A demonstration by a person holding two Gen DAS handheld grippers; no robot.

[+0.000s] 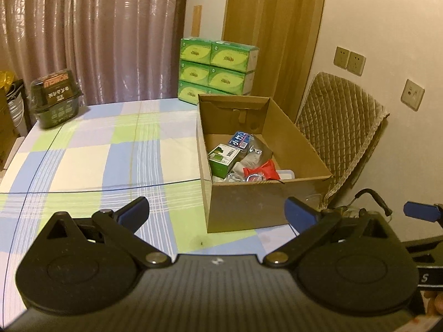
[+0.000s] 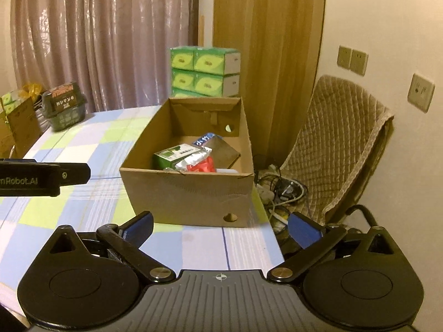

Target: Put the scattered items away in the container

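A checked-cloth bench [image 1: 97, 152] fills the left of the frame, curtains [image 1: 97, 36] behind, a quilted chair [image 1: 337, 127] at right. The cardboard box [image 1: 249, 207] at centre holds the packets [image 1: 243, 160]. Left gripper [image 1: 217, 213] and right gripper [image 2: 220, 228] hover low before it, fingers [image 2: 138, 228] spread wide, holding nothing.

I saw a matt brown cardboard box [image 2: 188, 191], its front creased and rough at the rim. The worktop [image 1: 91, 163] wore a smooth checked cloth. Inside the box lay a crinkled, shiny foil packet [image 2: 193, 159] and a glossy green paper carton [image 1: 223, 157]. The chair [image 2: 340, 144] had quilted fabric. My right gripper [image 2: 220, 228] looked like matt black plastic with metal rivets.
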